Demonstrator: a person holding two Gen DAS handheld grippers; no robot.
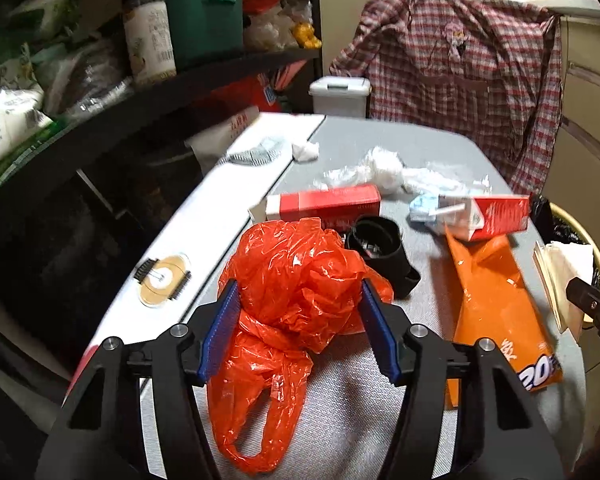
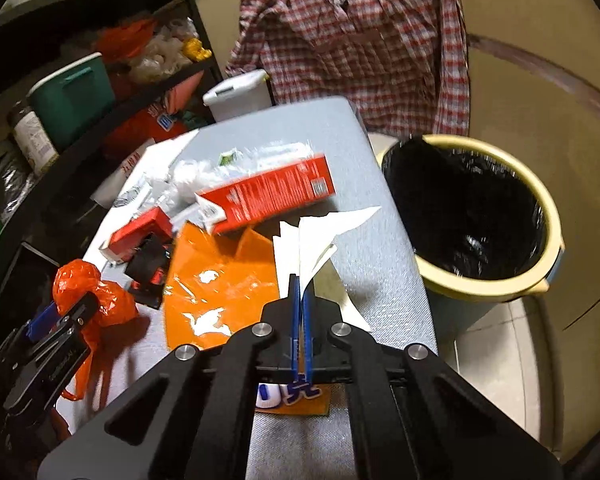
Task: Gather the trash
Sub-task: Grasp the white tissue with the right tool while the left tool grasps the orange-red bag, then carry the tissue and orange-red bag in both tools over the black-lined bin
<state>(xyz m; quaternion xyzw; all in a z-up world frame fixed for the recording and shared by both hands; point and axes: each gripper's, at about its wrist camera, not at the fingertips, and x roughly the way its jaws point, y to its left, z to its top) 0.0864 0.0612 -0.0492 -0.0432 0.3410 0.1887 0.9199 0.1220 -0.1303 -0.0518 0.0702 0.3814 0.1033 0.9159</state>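
Showing only rightward: lined bin [image 2: 472, 216] beside table [image 2: 380, 240].

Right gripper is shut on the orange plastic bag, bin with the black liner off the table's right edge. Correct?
Not quite. The right gripper is shut on white paper, not the orange plastic bag, which sits between the left gripper's fingers. The right wrist view shows it. The bin with the black liner is off the table's right edge.
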